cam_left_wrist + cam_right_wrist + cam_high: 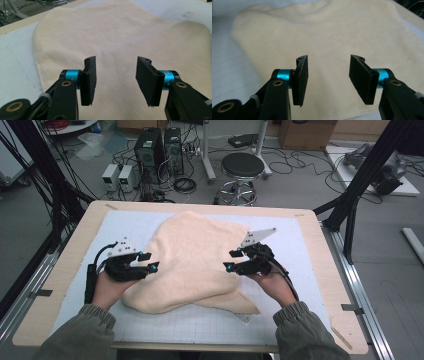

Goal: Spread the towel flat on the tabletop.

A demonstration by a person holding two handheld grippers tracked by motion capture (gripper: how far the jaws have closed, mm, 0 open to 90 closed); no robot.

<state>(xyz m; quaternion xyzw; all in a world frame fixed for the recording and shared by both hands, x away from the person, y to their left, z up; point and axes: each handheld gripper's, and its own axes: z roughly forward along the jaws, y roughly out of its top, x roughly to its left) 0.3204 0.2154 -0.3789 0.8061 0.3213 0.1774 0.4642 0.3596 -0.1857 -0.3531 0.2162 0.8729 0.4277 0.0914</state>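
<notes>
A cream towel (192,260) lies rumpled and partly folded over itself on the white gridded mat (295,250) in the middle of the table. My left gripper (151,261) hovers at the towel's left edge, jaws open and pointing right, nothing between them. My right gripper (231,260) hangs over the towel's right part, jaws open and pointing left, also empty. In the left gripper view the towel (117,37) spreads out beyond the open gripper (116,80). The right gripper view has the same cream towel (332,37) behind its open gripper (329,80).
The mat sits on a wooden table (75,250) with bare wood along its edges. A small white label (243,318) pokes out from the towel's near corner. Beyond the table's far edge stand a stool (242,167), computer cases (157,150) and many floor cables.
</notes>
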